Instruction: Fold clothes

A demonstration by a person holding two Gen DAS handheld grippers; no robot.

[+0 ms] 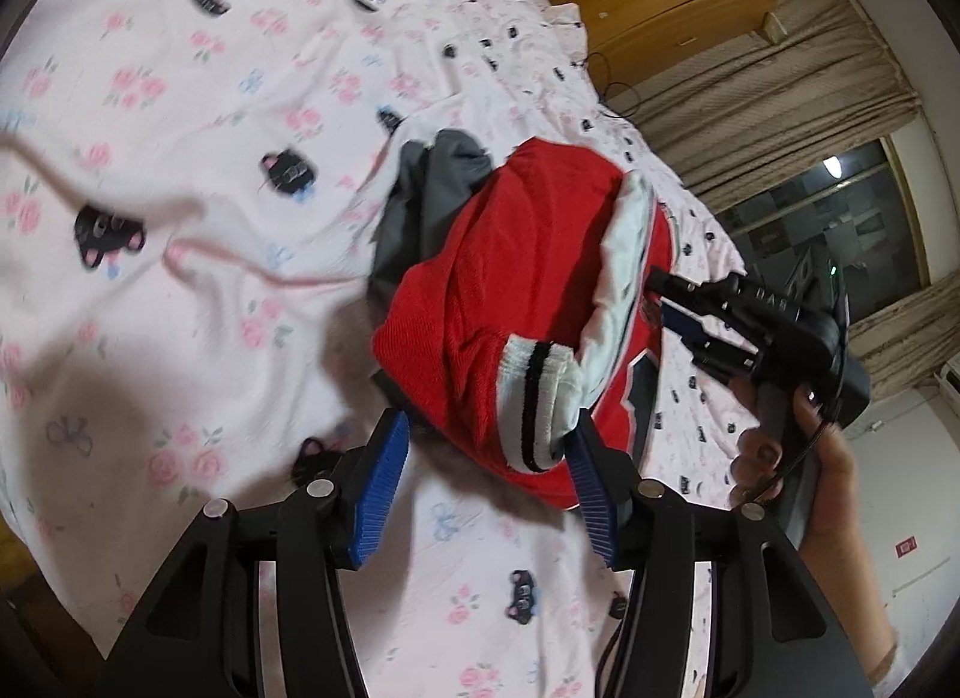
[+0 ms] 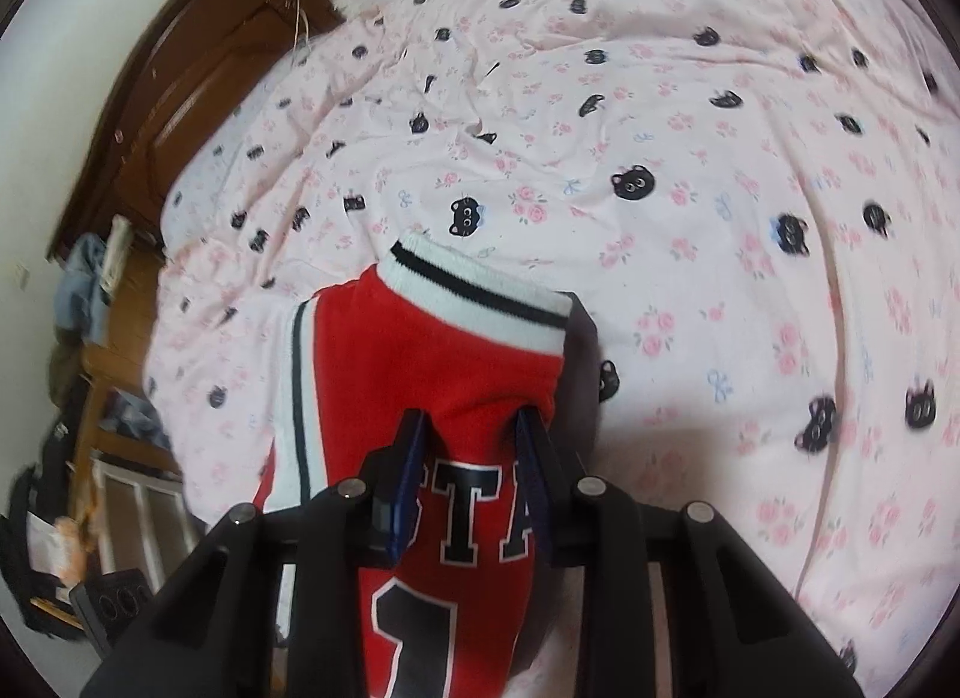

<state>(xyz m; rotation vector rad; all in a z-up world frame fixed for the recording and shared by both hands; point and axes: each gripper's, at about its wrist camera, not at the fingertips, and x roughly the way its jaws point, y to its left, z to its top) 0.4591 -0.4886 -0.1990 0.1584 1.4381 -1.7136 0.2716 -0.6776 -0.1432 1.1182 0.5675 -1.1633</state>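
Hovering my left gripper [image 1: 486, 470] over the pink cat-print bedsheet [image 1: 180, 98], jaws spread, nothing pinched; the red jersey's [image 1: 510, 278] striped cuff [image 1: 540, 398] lies just ahead, brushing the right-hand pad. Jersey sits bunched mid-bed on a grey garment [image 1: 432, 188], long axis running away toward the window [image 1: 840, 206]. Right of it, my right gripper [image 2: 471, 458] straddles the lettered red cloth, jaws partly spread; whether it's pinching, I cannot tell. Left hand nearer the cuff. Open sheet leftward; bed edge close on the right.

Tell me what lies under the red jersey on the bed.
A grey garment pokes out from beneath the red jersey, on the far side in the left wrist view, on the pink bedsheet. How far it extends underneath is hidden.
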